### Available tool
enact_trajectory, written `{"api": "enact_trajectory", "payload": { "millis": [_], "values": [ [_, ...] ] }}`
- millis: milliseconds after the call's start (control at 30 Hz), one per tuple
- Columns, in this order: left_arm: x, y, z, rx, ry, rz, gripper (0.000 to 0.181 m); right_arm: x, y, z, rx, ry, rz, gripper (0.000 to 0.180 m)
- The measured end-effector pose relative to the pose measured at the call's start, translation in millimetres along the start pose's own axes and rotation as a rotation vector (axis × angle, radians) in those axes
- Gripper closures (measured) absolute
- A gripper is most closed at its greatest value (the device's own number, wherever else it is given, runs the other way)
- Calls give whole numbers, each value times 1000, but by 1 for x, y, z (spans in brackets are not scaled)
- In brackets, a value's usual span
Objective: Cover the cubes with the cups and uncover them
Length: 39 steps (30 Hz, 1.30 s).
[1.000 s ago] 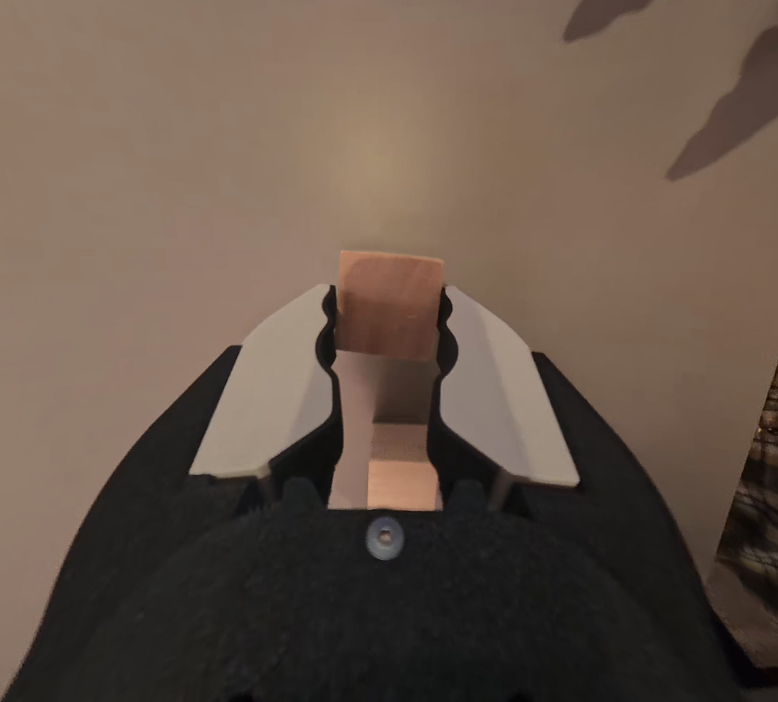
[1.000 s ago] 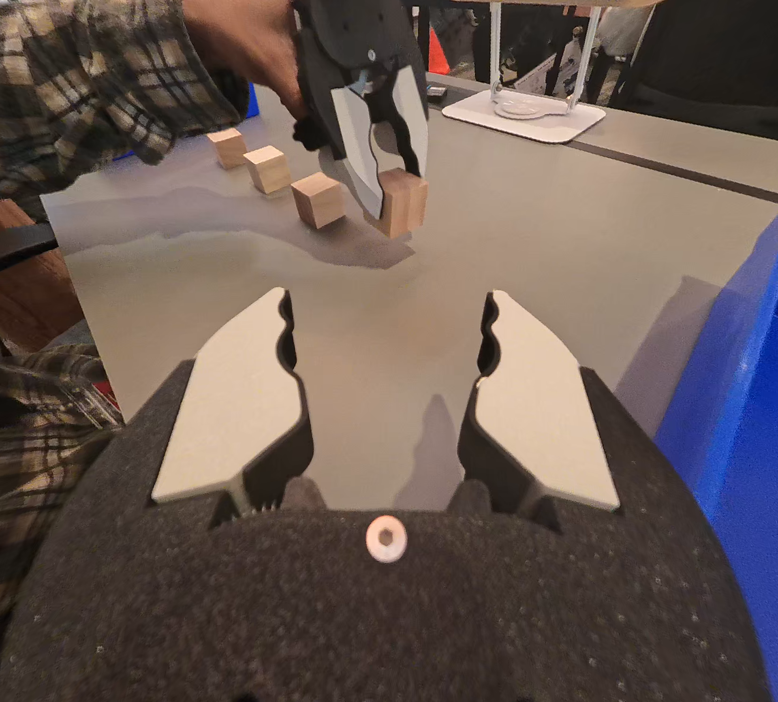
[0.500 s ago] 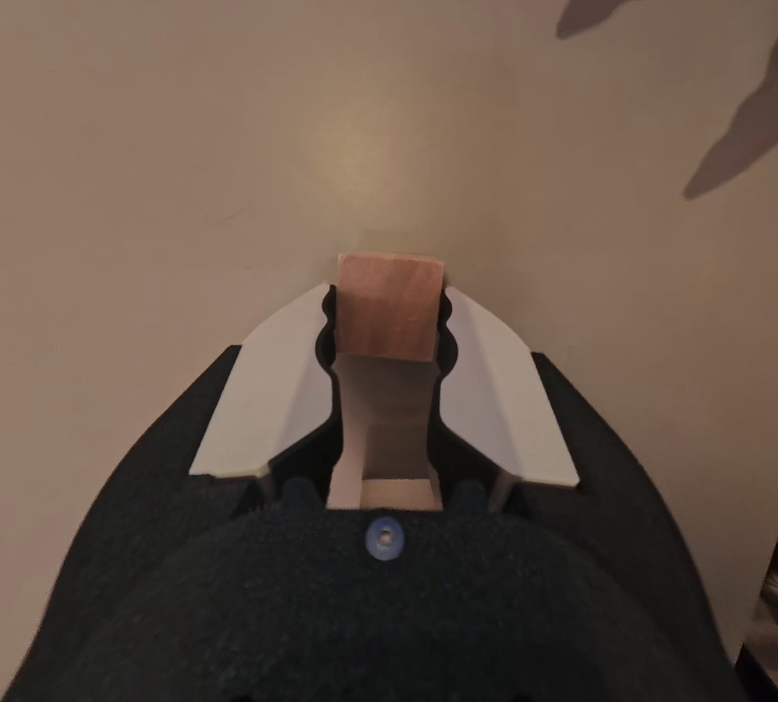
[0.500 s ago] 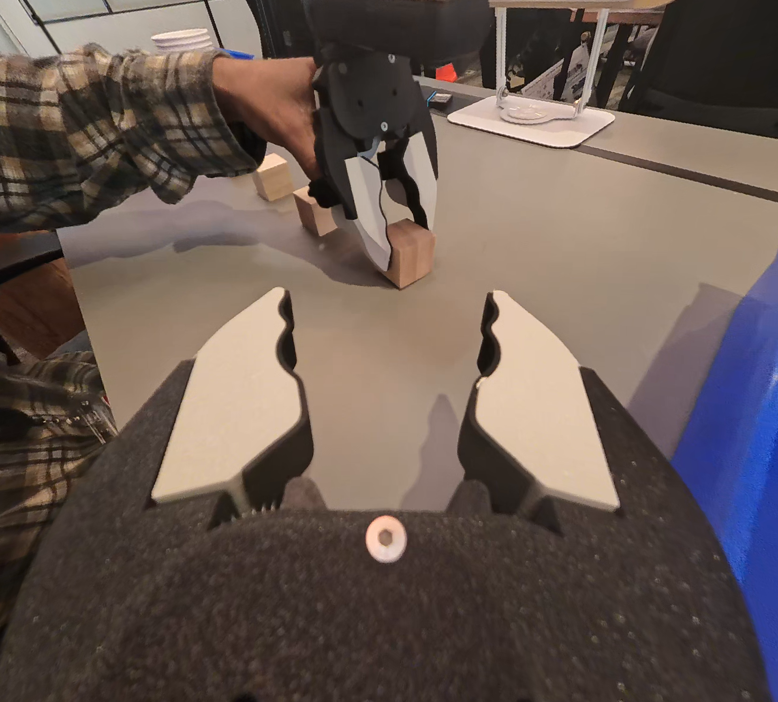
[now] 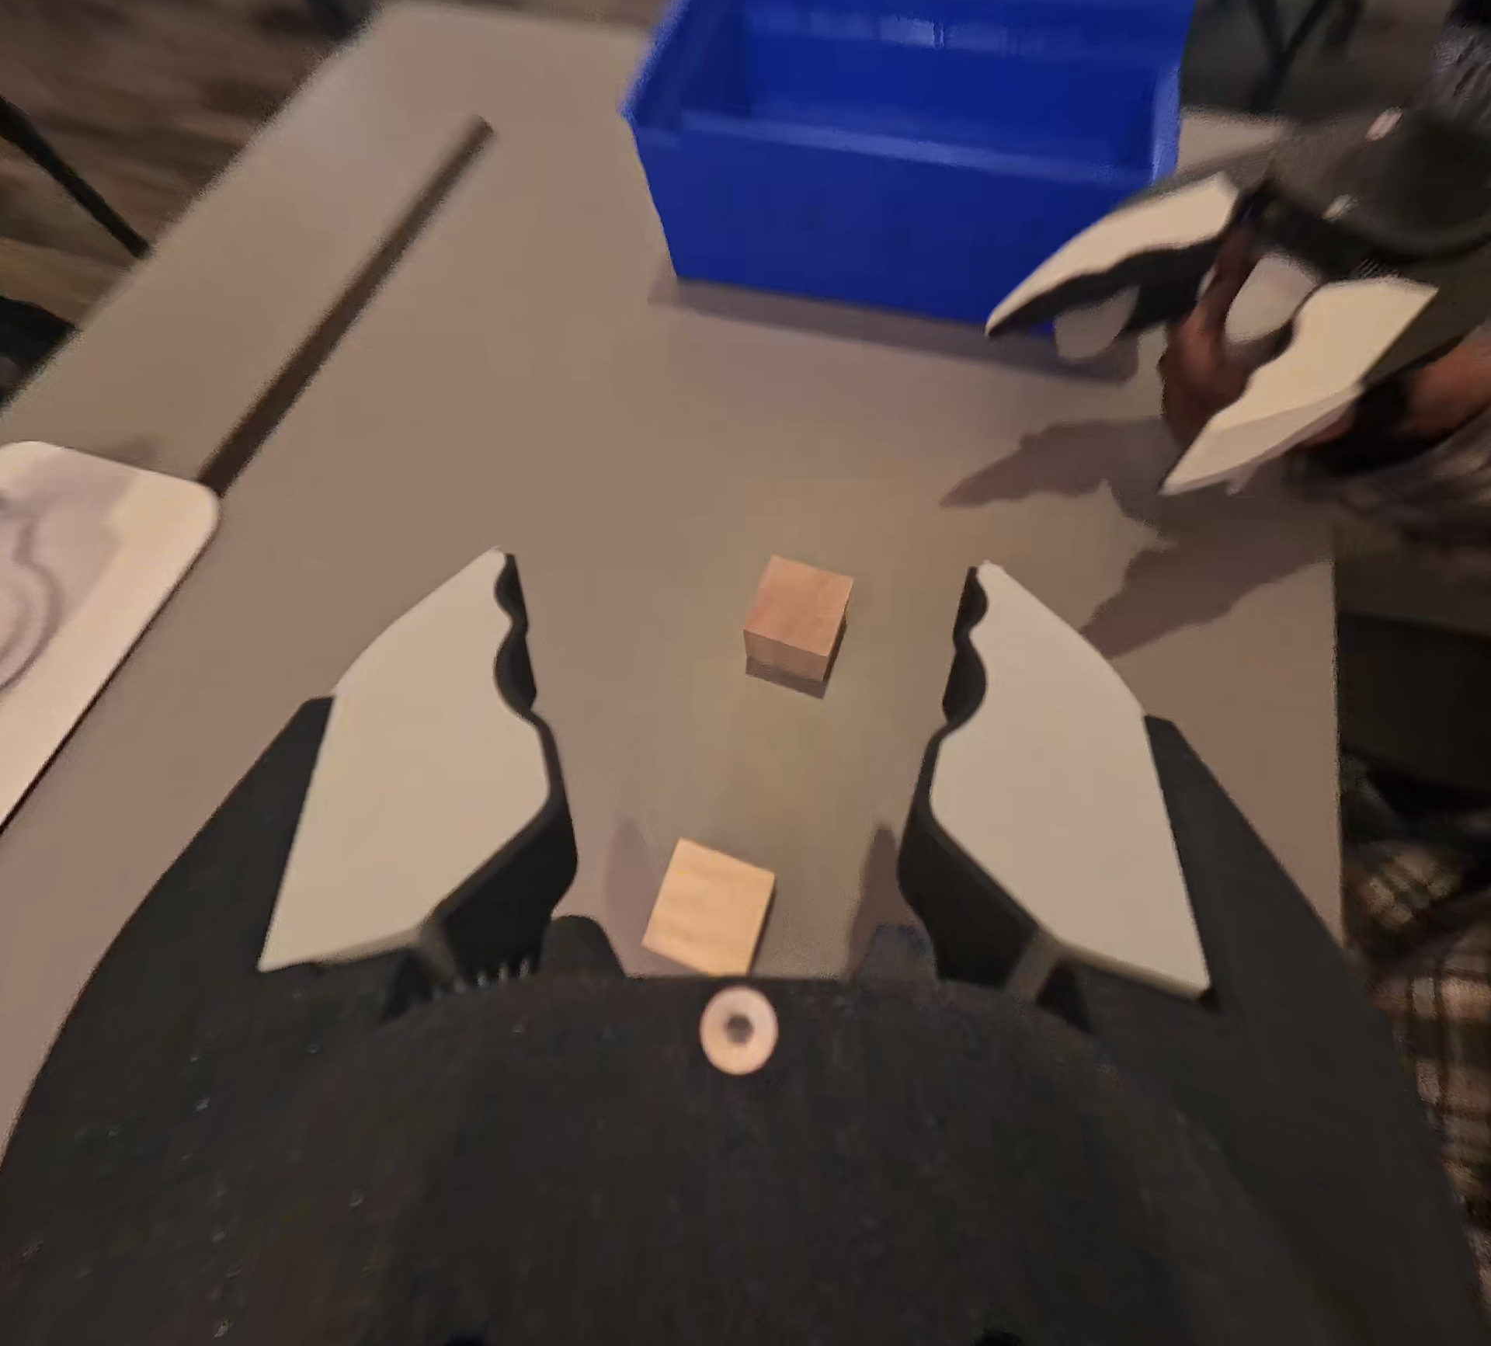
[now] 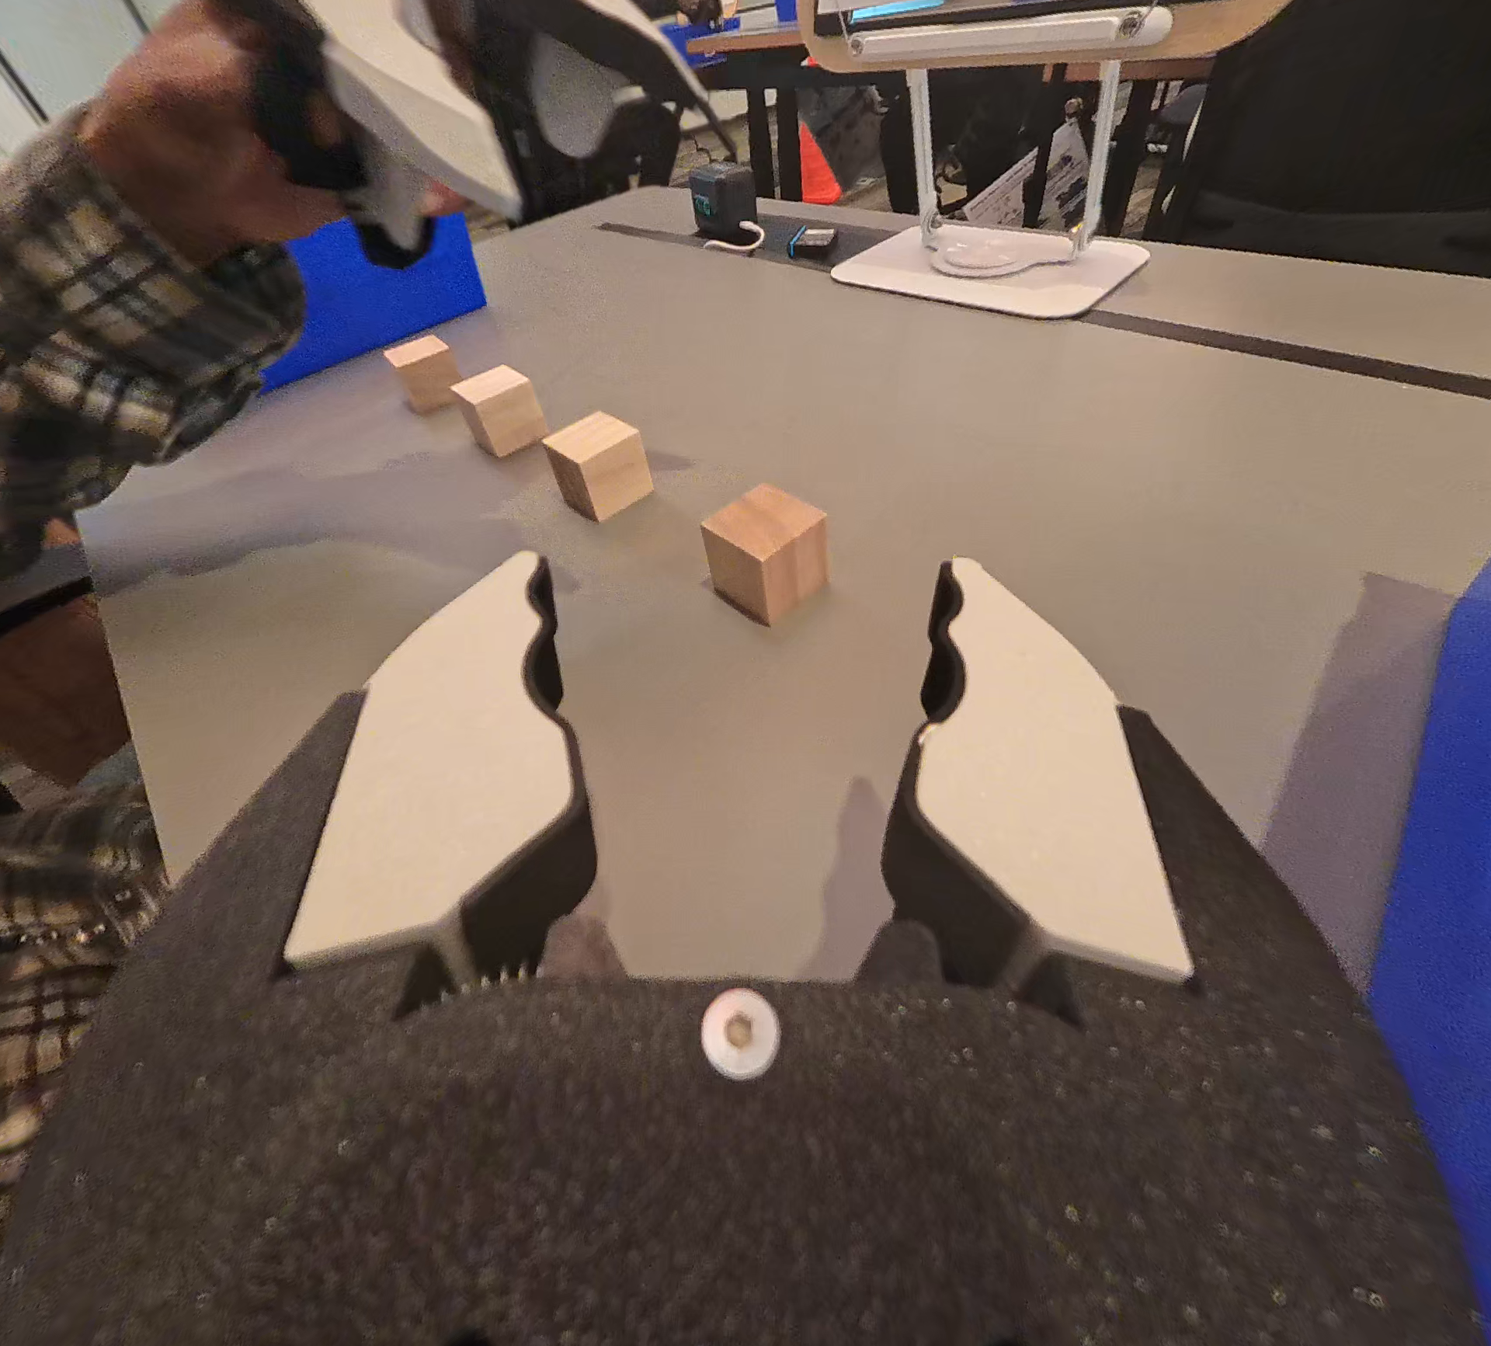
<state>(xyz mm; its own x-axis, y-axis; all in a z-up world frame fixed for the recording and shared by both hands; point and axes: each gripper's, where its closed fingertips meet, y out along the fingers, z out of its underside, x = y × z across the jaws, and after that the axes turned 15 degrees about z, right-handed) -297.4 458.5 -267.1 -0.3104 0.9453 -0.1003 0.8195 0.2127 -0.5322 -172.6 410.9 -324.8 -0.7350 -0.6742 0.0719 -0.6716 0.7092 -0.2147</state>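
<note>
Cube point(image 6: 765, 553) ahead of right gripper point(image 6: 742, 629)

A row of 4 wooden cubes point(image 6: 765, 553) is set across the grey table point(image 6: 1049, 468), with small gaps between them – the widest gap is seen before the nearest cube. To the right of the row, bare table is left up to the white stand base point(image 6: 991, 274). A blue bin point(image 5: 904, 121) is placed at one end of the row, and another blue bin point(image 6: 371, 298) closes the far end.
</note>
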Motion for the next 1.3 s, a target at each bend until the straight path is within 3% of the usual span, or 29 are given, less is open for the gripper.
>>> {"api": "enact_trajectory", "payload": {
  "millis": [100,267,533,700,1167,1300],
  "values": [
    [-11,-55,5,-182,-33,-84,84,7,8,-3,-3,21,3,92],
    [-26,-120,66,-293,-143,-207,90,27,20,-8,5,-4,-16,92],
    [-51,-142,143,-202,-203,-241,87,58,35,-14,-14,7,-30,92],
    [-64,-146,150,-103,-195,-224,77,73,38,-18,-37,19,-13,92],
    [-65,-177,140,-245,-187,-218,83,87,40,-13,-17,15,5,93],
    [-63,-209,138,-249,-192,-279,83,87,36,-17,-33,34,-5,93]
  ]
}}
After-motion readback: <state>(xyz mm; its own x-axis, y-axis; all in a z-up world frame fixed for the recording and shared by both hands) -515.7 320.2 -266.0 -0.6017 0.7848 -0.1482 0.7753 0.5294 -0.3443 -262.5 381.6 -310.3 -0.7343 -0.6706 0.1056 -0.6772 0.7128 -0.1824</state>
